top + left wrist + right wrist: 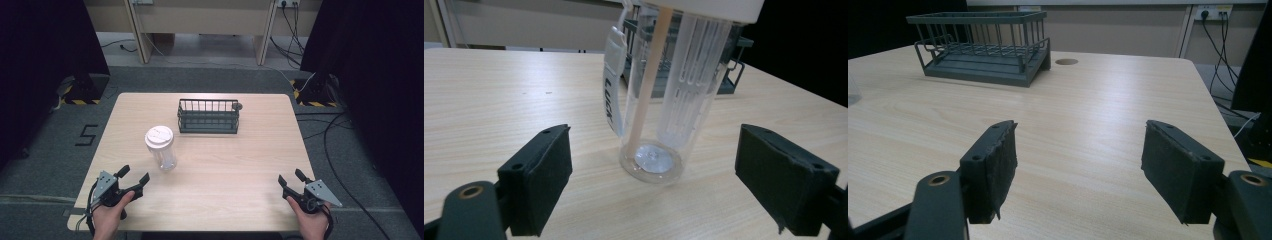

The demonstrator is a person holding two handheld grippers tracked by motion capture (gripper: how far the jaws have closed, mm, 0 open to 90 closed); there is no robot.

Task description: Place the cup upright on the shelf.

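Item 1, left gripper (134, 180): near left edge of the table (235, 195), held in a hand, jaws spread wide and holding nothing; in the left gripper view (654, 165) the gap between them frames the base of the bottle. Item 2, right gripper (290, 178): near right edge, jaws likewise spread and empty, resting over bare wood (1075, 150), well apart from everything else. Item 3, clear plastic bottle (161, 149): upright on the left half of the table, just beyond the left gripper, white lid (159, 136) on, a straw (646, 85) and a ribbed insert visible inside, a white strap (613, 82) hanging down its side. Item 4, dark wire basket (208, 116): far centre of the table, nothing visible inside, a small round grommet (1066, 62) just beside its right end. Step in hand, by judgement: approach to the bottle, not yet touched. Next move calls for the left gripper to advance until the bottle's body sits between the pads, then close gently and squarely, since the tall smooth bottle looks easy to tip.
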